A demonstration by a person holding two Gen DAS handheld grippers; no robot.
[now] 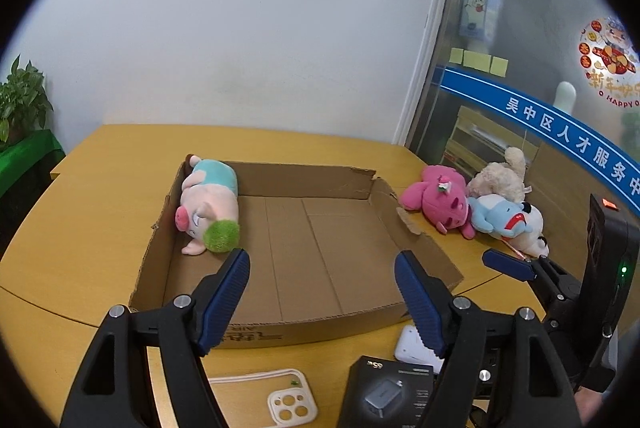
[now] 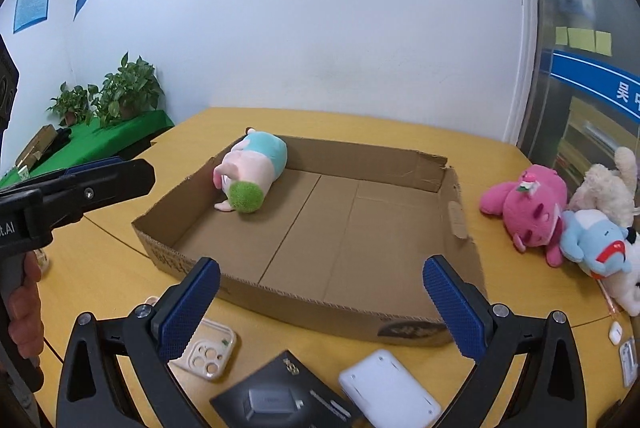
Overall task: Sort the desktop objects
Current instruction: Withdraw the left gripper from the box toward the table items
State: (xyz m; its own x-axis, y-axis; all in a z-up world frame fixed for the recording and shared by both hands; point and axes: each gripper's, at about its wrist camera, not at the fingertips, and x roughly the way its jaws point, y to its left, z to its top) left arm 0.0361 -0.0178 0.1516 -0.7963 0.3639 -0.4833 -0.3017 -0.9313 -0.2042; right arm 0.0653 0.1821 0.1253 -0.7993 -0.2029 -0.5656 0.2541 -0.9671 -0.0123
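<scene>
- The left gripper (image 1: 322, 264) has its jaws apart with nothing between them; past the gap lies the bare floor of the cardboard tray (image 1: 362, 184).
- Beyond its left jaw, the pink pig plush (image 1: 208, 206) lies inside the tray against the far left corner.
- The right gripper (image 2: 322, 278) has its jaws spread wide and empty, the tray's near wall showing between them.
- Beyond and to the right of the right jaw, outside the tray, the magenta plush (image 2: 528, 210), blue plush (image 2: 596, 242) and cream plush (image 2: 608, 188) lie bunched together on the yellow table (image 2: 120, 260).
- Beneath the right gripper's jaws sit a phone case (image 2: 210, 350), black box (image 2: 280, 394) and white device (image 2: 390, 390).
</scene>
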